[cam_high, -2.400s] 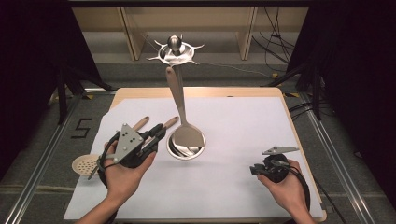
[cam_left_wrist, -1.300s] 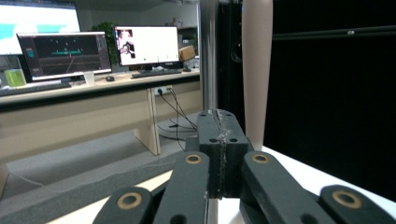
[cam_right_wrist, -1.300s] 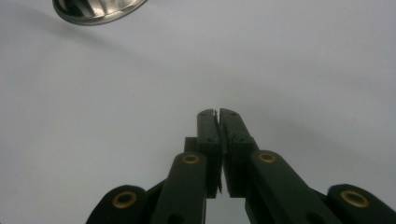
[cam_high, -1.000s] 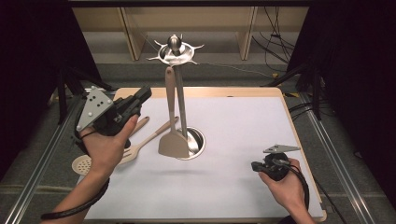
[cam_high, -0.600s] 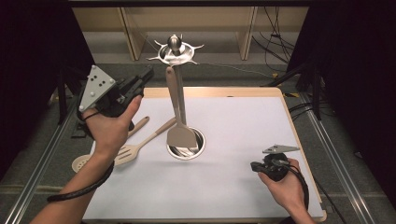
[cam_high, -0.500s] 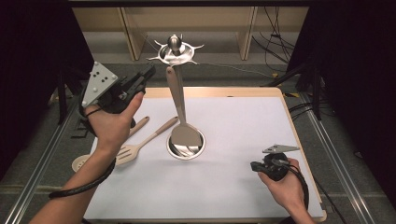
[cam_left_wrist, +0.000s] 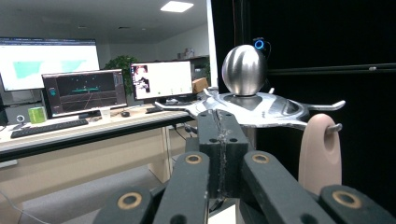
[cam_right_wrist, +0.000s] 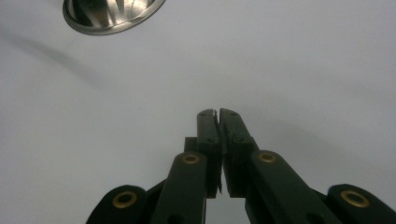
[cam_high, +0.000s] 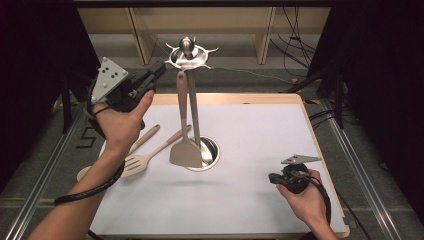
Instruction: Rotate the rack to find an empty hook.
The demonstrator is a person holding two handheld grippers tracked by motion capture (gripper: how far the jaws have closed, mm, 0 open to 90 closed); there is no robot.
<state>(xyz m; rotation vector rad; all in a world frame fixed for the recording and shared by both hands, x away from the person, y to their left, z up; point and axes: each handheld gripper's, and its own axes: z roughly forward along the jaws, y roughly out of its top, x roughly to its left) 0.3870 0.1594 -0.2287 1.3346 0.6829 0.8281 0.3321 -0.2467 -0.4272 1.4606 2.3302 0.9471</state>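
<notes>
Left claw point(cam_high: 159, 69), closed and empty, at nine o'clock of the rack point(cam_high: 188, 56); a nudge could unhook the hanging spatula point(cam_high: 184, 131). Right claw point(cam_high: 273, 177) closed, empty.

A steel utensil stand point(cam_high: 188, 52) rises upright from a round base point(cam_high: 209, 152) on the white table point(cam_high: 260, 150), topped by a shiny ball over a disc with spiky hooks. A beige spatula point(cam_high: 184, 125) hangs from one hook by the hole in its handle, blade down against the base. Just left of it, a beige slotted turner point(cam_high: 145, 155) and another beige utensil point(cam_high: 145, 137) lie flat.
</notes>
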